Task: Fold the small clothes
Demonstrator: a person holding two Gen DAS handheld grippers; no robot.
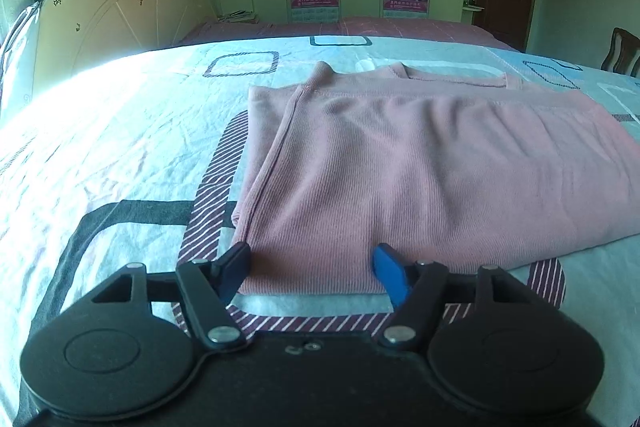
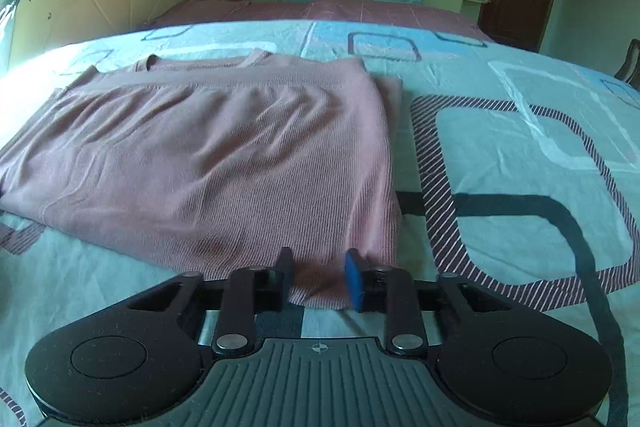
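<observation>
Pink ribbed knit, a small garment [image 1: 420, 167], lies already doubled over on the bed [image 1: 120, 147], its neckline toward the top of both frames and its folded near edge along the bottom, just ahead of our tools. We read this as a fold half made: the far hem band sits across the upper part of the cloth, so the piece has been brought over itself once, and the near edge is now the one to lift.

Our left gripper [image 1: 312, 269] stands wide at the lower middle of the left wrist view, straddling the near left corner of the garment. The cloth edge runs between its fingers, but the pads do not press it; we judge it is placed there so that a pinch will catch both layers at the corner.

Our right gripper [image 2: 320, 273] sits at the lower middle of the right wrist view, at the near right corner. Its fingers stand narrow, with a bunch of the knit gathered between them. They appear to pinch it, though we cannot see the contact fully.

Holding the two near corners, well apart, keeps the edge taut and straight, so the next fold should land square rather than sag in the middle. The patterned sheet gives a flat, soft base.
</observation>
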